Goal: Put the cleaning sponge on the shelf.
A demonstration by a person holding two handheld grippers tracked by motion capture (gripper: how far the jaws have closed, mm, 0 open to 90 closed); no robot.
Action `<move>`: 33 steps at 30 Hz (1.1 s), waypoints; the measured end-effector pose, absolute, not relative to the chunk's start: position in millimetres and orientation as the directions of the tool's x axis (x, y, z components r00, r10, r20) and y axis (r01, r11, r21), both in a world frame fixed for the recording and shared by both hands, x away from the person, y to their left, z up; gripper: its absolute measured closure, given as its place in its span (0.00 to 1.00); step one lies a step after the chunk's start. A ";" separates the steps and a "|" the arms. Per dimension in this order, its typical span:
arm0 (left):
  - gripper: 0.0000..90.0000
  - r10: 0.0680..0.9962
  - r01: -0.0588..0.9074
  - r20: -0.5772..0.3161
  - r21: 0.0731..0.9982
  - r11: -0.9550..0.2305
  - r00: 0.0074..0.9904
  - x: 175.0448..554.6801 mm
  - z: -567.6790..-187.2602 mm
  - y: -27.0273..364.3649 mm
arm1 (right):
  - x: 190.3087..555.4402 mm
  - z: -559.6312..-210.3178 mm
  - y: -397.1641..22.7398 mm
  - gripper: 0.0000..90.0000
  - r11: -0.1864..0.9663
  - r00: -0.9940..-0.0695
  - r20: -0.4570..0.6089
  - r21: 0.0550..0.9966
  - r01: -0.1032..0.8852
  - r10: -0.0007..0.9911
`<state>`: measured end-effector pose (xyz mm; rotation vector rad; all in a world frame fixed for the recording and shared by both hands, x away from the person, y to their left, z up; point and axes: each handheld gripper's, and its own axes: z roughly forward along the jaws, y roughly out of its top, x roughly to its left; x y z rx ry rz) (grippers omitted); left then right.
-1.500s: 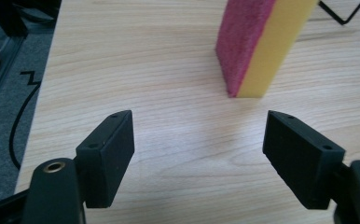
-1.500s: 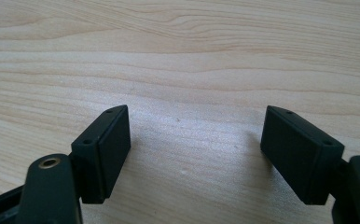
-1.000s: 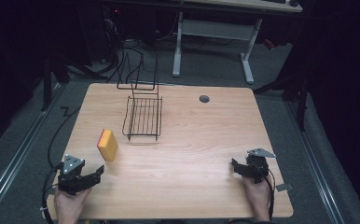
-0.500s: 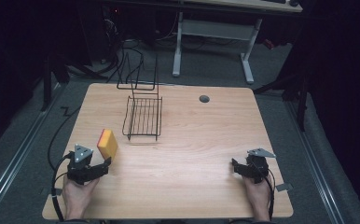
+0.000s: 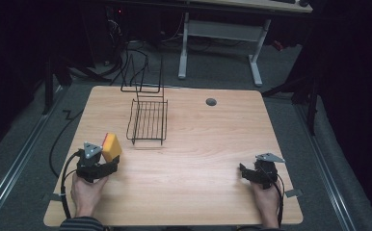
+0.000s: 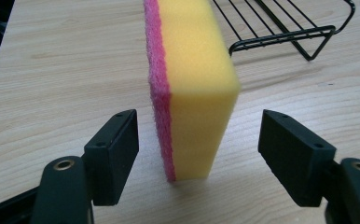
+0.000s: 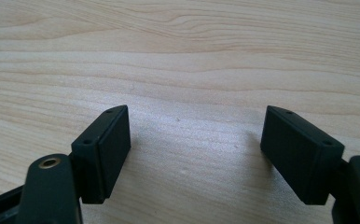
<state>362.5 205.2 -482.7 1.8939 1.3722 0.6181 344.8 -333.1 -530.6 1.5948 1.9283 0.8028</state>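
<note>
A yellow sponge (image 5: 112, 147) with a pink scouring side stands on edge at the table's left front. My left gripper (image 5: 108, 165) sits just behind it. In the left gripper view the sponge (image 6: 194, 84) stands between the two jaws, with a gap on each side, so the pads (image 6: 115, 149) do not press on it; the jaws have just been closing. The left gripper (image 6: 199, 154) is open. My right gripper (image 5: 245, 173) rests near the table's right front edge, and in its own view the right gripper (image 7: 197, 154) stands open over bare wood.
A black wire rack (image 5: 148, 121) lies beyond the sponge toward the table's middle, with a taller wire frame (image 5: 143, 79) behind it at the far edge. A round cable hole (image 5: 211, 102) sits at the back. Cables trail off the table's left side.
The left hand and gripper have moved forward up to the sponge, which now stands between the jaws. The right hand has not moved.
</note>
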 end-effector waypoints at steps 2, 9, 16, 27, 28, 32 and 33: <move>0.33 0.949 0.614 -0.031 0.769 -0.178 0.314 365.2 -483.5 204.9 | 344.8 -530.6 -333.1 0.27 0.136 -0.182 -0.014 0.718 0.683 0.983; 0.38 0.953 0.619 -0.025 0.766 -0.176 0.302 373.2 -485.0 202.6 | 344.8 -530.6 -333.2 0.27 0.137 -0.182 -0.014 0.718 0.683 0.983; 0.43 0.957 0.627 -0.024 0.760 -0.171 0.290 380.4 -488.2 199.5 | 344.8 -530.6 -333.1 0.27 0.136 -0.182 -0.014 0.718 0.683 0.983; 0.58 0.960 0.637 -0.041 0.756 -0.151 0.276 384.6 -490.4 200.1 | 344.7 -530.6 -333.2 0.27 0.137 -0.182 -0.014 0.718 0.683 0.983; 0.58 0.961 0.636 -0.041 0.757 -0.149 0.275 384.5 -490.3 200.2 | 344.7 -530.6 -333.2 0.27 0.137 -0.182 -0.014 0.718 0.683 0.983; 0.64 0.961 0.632 -0.043 0.761 -0.146 0.274 384.2 -489.9 200.8 | 344.7 -530.6 -333.1 0.27 0.137 -0.182 -0.014 0.718 0.683 0.983; 0.64 0.960 0.632 -0.045 0.761 -0.146 0.276 384.2 -489.9 201.0 | 344.7 -530.6 -333.1 0.27 0.137 -0.182 -0.014 0.718 0.683 0.983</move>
